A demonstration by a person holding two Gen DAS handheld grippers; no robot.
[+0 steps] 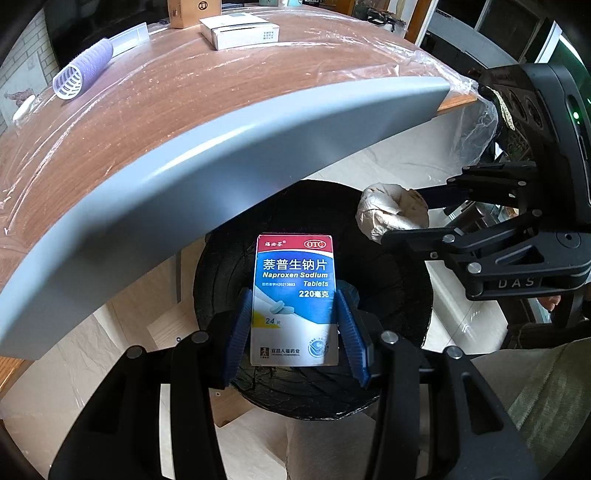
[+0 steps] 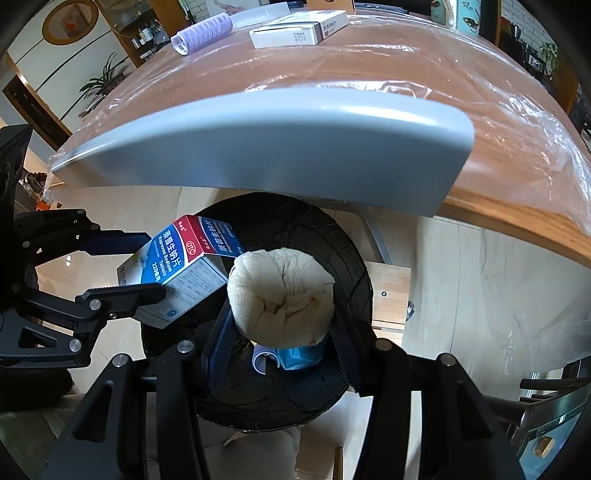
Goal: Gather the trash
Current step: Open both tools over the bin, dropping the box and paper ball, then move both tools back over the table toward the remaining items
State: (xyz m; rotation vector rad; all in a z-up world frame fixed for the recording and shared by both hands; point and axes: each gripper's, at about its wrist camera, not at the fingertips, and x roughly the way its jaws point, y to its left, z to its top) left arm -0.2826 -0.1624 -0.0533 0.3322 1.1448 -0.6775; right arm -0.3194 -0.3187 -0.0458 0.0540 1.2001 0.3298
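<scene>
— What has the left gripper (image 1: 295, 325) got?

— A medicine box (image 1: 294, 299), red, blue and white, clamped between its two blue ribbed fingers (image 1: 239, 332). The pads press on the box's narrow sides near its lower half. Its long axis runs straight out along the fingers, the red band at the far end, printed face up toward the camera.

— And the other one?

— The right gripper (image 2: 282, 332) is closed on a crumpled wad of beige paper (image 2: 280, 295), a roundish lump with no clear long axis, bulging out past the fingertips. Seen from that side, the box lies just left of the wad, tilted, its red end pointing up toward the table edge.

— Where is all this?

— Both loads hang over the mouth of a bin lined with a black bag (image 1: 388, 280), beyond and below the fingertips. Something blue (image 2: 299, 356) lies inside it, under the wad. Farther ahead of the fingers juts a grey chair back (image 1: 221, 162), then a wooden table (image 1: 147, 96) under clear plastic film, with a lilac hair roller (image 1: 83, 70) and a white carton (image 1: 240, 31) on it.
</scene>
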